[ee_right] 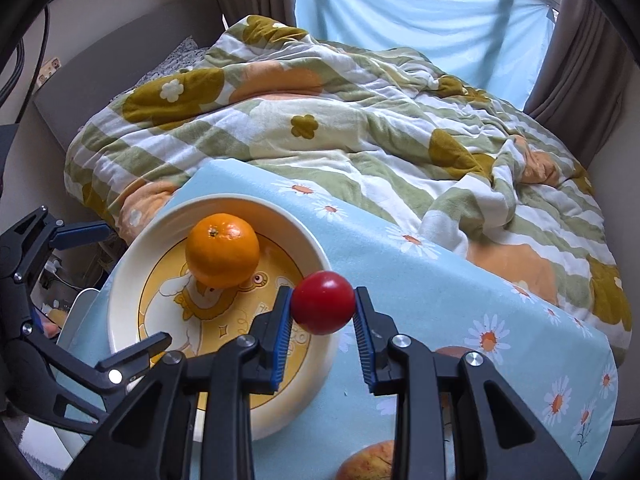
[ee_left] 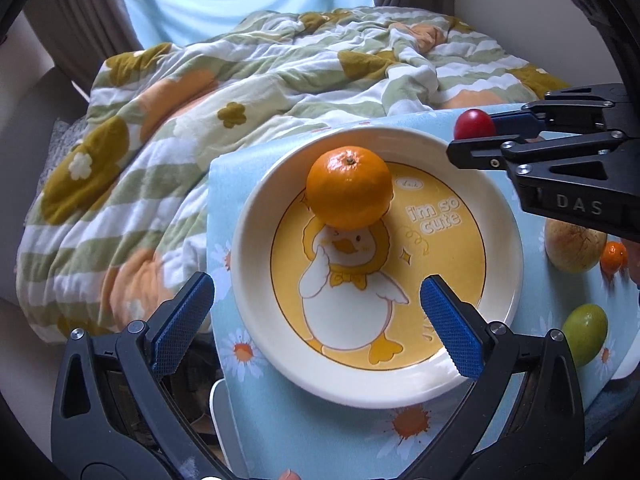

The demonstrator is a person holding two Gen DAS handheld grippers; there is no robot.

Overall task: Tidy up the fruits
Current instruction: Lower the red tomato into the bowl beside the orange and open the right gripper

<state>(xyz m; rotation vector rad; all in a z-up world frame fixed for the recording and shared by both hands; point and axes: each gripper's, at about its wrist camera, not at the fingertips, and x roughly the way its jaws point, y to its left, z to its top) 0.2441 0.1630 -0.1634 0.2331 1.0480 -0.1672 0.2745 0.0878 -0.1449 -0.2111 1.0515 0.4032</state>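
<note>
Right gripper point(ee_right: 322, 308): clamped a red fruit point(ee_right: 323, 307) over the plate point(ee_right: 124, 264) rim.
Left gripper point(ee_left: 316, 320): spread apart, holding nothing.
Orange point(ee_left: 349, 187): on plate, stem end up, perhaps slightly tilted.

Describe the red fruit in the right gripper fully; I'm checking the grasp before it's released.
The red fruit is small, round, smooth and glossy, deep red with a bright highlight on top; no stem shows. It is pinched at its two sides between the blue ribbed pads of the right gripper, clear of any surface. It hangs over the near rim of the cream plate, apart from the orange lying there. The left wrist view shows it at the plate's far right edge.
</note>
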